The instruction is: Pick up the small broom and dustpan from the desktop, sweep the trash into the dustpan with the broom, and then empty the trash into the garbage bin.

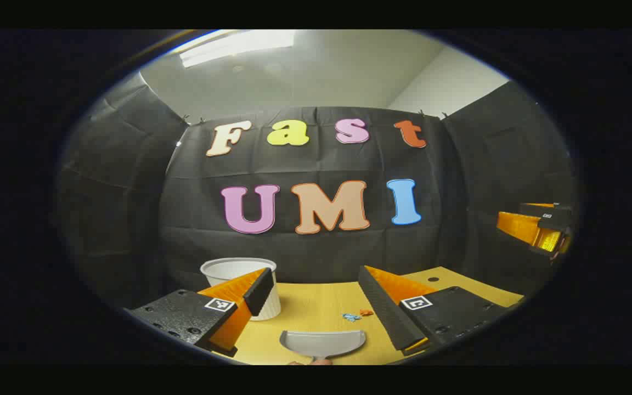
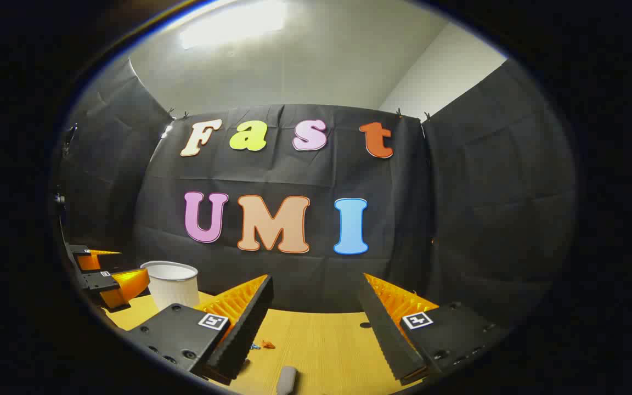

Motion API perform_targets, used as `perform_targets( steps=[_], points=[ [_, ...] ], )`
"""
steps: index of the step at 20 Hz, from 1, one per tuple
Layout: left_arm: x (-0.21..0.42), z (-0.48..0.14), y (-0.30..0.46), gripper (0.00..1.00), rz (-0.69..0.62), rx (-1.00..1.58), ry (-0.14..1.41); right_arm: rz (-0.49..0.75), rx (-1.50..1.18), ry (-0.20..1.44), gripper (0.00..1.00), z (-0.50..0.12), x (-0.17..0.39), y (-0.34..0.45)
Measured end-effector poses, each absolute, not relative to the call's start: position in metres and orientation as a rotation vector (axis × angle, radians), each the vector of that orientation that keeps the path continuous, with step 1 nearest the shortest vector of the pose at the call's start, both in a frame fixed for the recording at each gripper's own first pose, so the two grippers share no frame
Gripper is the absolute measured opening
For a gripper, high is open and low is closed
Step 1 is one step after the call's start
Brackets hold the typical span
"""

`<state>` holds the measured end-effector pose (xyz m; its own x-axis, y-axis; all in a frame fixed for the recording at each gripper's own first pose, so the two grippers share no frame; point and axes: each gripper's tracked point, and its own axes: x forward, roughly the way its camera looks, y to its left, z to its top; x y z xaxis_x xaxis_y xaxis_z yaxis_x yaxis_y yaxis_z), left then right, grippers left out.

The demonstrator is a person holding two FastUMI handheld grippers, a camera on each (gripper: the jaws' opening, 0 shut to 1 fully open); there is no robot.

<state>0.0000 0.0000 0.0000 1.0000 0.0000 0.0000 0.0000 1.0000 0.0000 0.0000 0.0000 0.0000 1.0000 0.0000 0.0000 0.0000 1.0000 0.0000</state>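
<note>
Left tool (image 1: 310, 299): fingers spread wide, grasping nothing, above the dustpan (image 1: 322, 344) on the surface (image 1: 316, 310).
Right tool (image 2: 316, 323): fingers spread wide, empty, above the broom (image 2: 287, 379).

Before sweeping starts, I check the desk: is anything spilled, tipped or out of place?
Only the trash: small coloured scraps loose on the desk, beyond the dustpan. The white bin stands upright.
</note>
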Motion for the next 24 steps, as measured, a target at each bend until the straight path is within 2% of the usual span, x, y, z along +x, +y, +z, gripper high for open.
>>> perform_targets(
  steps=[14, 24],
  points=[
    [0.010, 0.001, -0.007, 0.94, -0.018, 0.005, 0.008, -0.065, -0.064, -0.004, 0.99, 0.001, 0.007, -0.015],
    [0.012, 0.003, -0.012, 0.94, -0.037, -0.006, -0.001, -0.056, -0.065, 0.013, 0.99, -0.006, 0.012, -0.015]
  ],
)
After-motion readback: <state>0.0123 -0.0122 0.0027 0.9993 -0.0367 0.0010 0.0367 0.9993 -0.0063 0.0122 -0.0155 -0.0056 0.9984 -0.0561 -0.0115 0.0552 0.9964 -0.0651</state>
